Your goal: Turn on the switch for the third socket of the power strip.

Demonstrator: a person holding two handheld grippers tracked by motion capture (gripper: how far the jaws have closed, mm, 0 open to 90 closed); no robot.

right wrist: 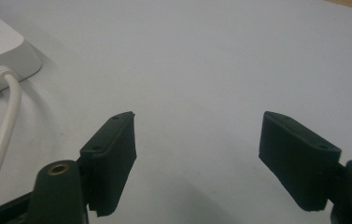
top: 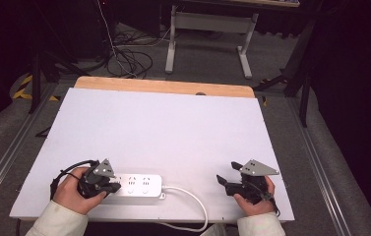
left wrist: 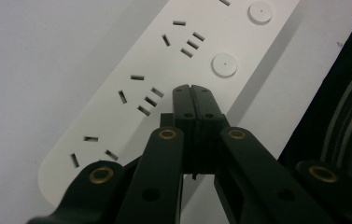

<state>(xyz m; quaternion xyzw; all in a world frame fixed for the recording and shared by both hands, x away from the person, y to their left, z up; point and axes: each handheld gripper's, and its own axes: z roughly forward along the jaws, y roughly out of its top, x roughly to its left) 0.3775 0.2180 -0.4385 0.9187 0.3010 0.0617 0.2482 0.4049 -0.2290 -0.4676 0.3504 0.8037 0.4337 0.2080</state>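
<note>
White power strip point(top: 135, 186) lies near you on the tabletop point(top: 173, 128); your left hand-held gripper point(left wrist: 193, 89) hovers closed above it, your right hand-held gripper point(right wrist: 197, 140) open.

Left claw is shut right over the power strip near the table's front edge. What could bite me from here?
1. The shut left claw hovers over the power strip near a round button; pressing down might toggle it by accident.
2. The strip lies close to the table front edge, so a push could slide it off.
3. The white cable loops toward the open right claw, which could snag it.
</note>
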